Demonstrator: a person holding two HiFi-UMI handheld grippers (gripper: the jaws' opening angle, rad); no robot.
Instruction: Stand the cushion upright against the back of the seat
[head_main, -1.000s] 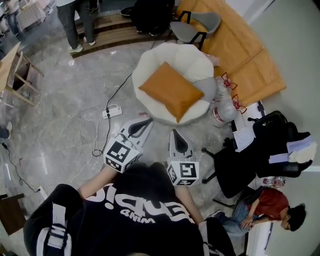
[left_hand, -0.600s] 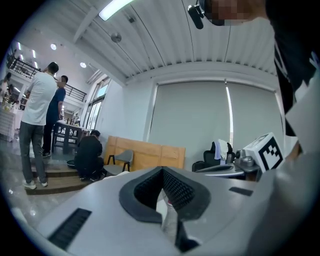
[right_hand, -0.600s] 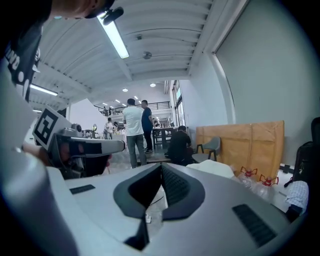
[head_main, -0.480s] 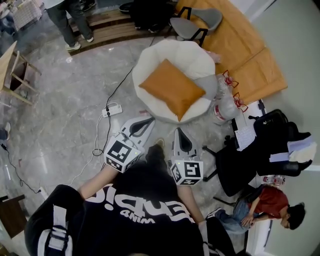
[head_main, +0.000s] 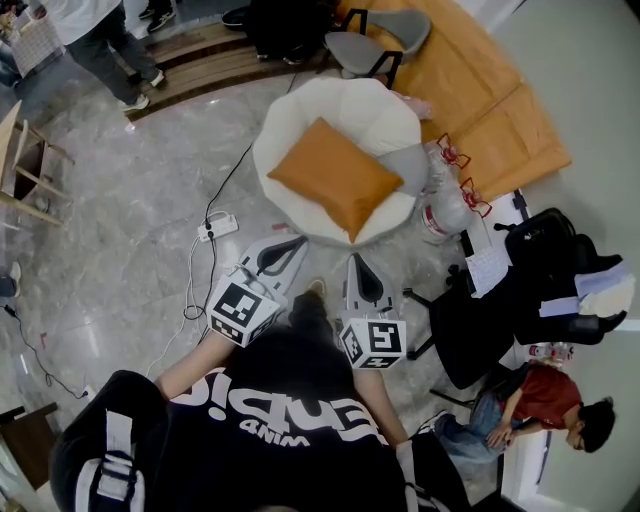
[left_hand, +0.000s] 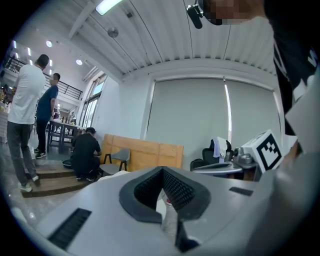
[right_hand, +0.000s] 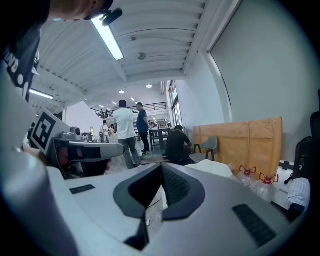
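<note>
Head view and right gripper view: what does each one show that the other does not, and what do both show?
Only the head view shows the orange cushion lying flat on the seat, and the power strip on the floor. Only the right gripper view shows the ceiling light. Both show the white seat, the bottles, the wooden board, the grey chair and the right gripper, shut and empty.
</note>
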